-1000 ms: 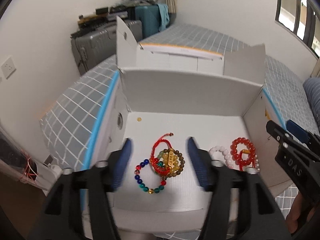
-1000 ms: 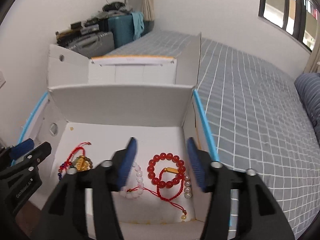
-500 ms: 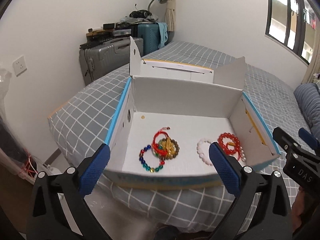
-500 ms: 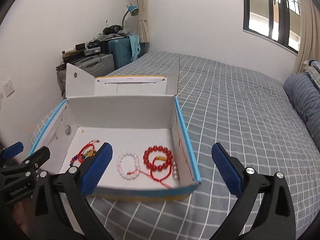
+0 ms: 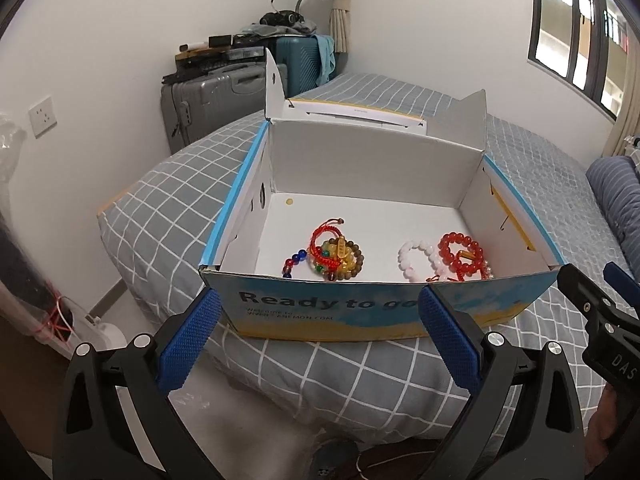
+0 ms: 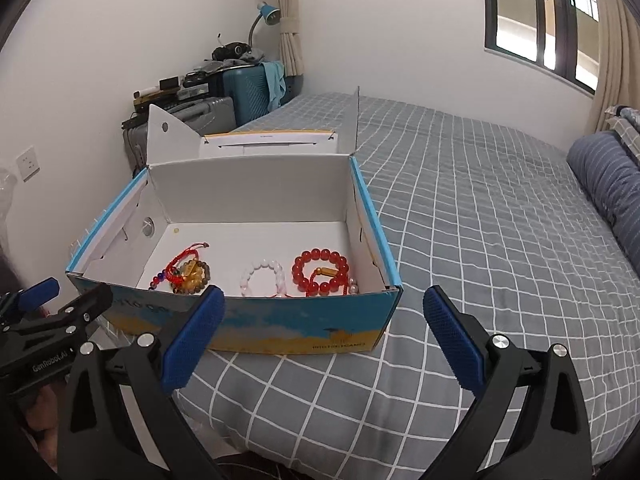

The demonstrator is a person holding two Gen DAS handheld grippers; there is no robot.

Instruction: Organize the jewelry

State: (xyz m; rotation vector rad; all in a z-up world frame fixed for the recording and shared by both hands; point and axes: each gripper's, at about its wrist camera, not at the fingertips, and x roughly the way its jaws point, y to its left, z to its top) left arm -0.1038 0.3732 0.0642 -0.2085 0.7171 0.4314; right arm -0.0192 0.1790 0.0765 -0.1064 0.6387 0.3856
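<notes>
An open cardboard box (image 5: pixel 360 312) (image 6: pixel 280 328) stands on the bed. Inside lie a tangle of red cord and amber and brown bead bracelets (image 5: pixel 336 254) (image 6: pixel 188 272), a pale pink bead bracelet (image 5: pixel 420 256) (image 6: pixel 264 278) and a red bead bracelet (image 5: pixel 462 254) (image 6: pixel 320 272). My left gripper (image 5: pixel 318 336) is open and empty, in front of the box's near wall. My right gripper (image 6: pixel 320 340) is open and empty, near the box's front right corner. Each gripper shows at the edge of the other's view.
The bed has a grey checked cover (image 6: pixel 480 240). Suitcases (image 5: pixel 216 96) with clutter stand against the wall behind the box. A dark blue pillow (image 6: pixel 612 184) lies at the right. The floor and a white object (image 5: pixel 100 328) are at the lower left.
Both grippers have pulled back and up out of the box and opened wide. The bracelets stay in the box.
</notes>
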